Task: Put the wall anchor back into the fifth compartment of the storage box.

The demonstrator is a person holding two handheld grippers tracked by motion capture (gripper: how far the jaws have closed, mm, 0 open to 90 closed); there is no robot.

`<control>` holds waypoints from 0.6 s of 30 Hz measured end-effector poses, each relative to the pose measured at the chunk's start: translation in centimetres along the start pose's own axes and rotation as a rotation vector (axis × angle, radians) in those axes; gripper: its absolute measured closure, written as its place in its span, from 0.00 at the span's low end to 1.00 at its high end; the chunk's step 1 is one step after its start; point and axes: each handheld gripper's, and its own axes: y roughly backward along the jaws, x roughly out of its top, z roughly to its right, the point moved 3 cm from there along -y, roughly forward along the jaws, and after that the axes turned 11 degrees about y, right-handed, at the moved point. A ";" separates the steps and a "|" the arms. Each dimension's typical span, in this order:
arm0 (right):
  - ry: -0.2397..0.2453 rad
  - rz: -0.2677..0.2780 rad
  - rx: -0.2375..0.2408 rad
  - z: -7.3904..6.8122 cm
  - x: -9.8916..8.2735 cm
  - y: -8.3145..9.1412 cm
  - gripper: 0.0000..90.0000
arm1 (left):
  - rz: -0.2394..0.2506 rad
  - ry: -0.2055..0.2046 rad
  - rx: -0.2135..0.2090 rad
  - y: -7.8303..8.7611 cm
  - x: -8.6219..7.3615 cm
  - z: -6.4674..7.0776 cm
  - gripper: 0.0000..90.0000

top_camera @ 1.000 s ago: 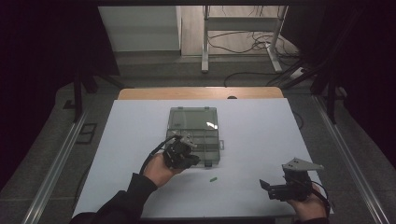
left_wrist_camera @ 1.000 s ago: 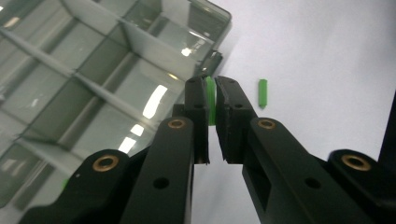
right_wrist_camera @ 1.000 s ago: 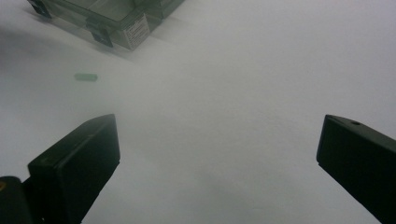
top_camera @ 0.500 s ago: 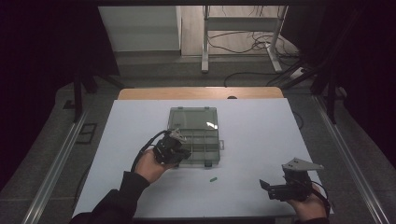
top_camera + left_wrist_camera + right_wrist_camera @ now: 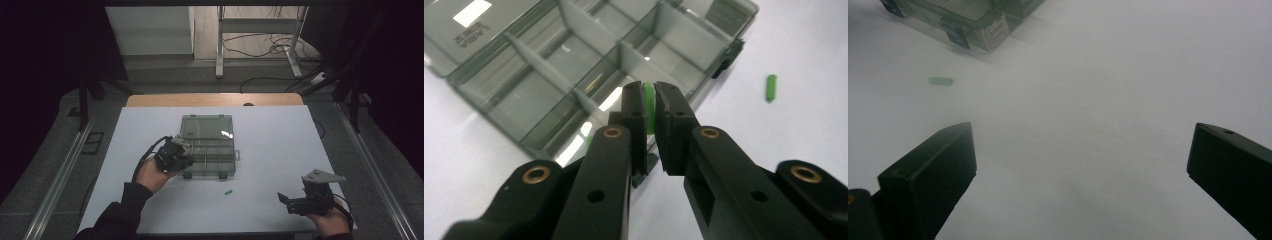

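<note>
Pinching a small green piece [image 5: 649, 102] upright in the left gripper [image 5: 649, 95] — poised just above the compartment box's [image 5: 220, 123] near-left corner; right gripper [image 5: 1080, 150] spread wide, idle at the table's [image 5: 280, 140] near-right corner.

Lab recording bay, white table [image 5: 280, 150], dark curtained sides, floor cables [image 5: 260, 47], metal stand [image 5: 220, 40]

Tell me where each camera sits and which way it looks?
High view: above the table, looking forward and down at the box; both forearms and hands show.
Left gripper view: on the left gripper, looking along its fingers, shut on a green piece at the box.
Right gripper view: on the right gripper, looking across the table between open fingers.
Shared: all three see the box and the loose green piece.
</note>
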 end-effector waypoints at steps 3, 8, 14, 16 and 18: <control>0.000 -0.001 0.001 0.0 0.0 0.0 0.00 | -0.002 0.011 0.014 0.1 -0.1 -0.5 0.93; 0.000 -0.006 0.002 0.0 0.0 0.0 0.00 | -0.004 0.035 0.034 0.2 -0.4 -1.5 0.93; 0.000 -0.009 0.007 0.0 0.0 -0.1 0.00 | -0.008 0.058 0.053 0.0 -0.7 -2.4 0.93; 0.001 -0.009 0.007 0.0 0.0 -0.1 0.00 | -0.011 0.062 0.057 -0.1 -0.7 -2.6 0.93; 0.001 -0.009 0.007 0.0 0.0 -0.1 0.00 | -0.016 0.066 0.060 -0.3 -0.8 -2.8 0.93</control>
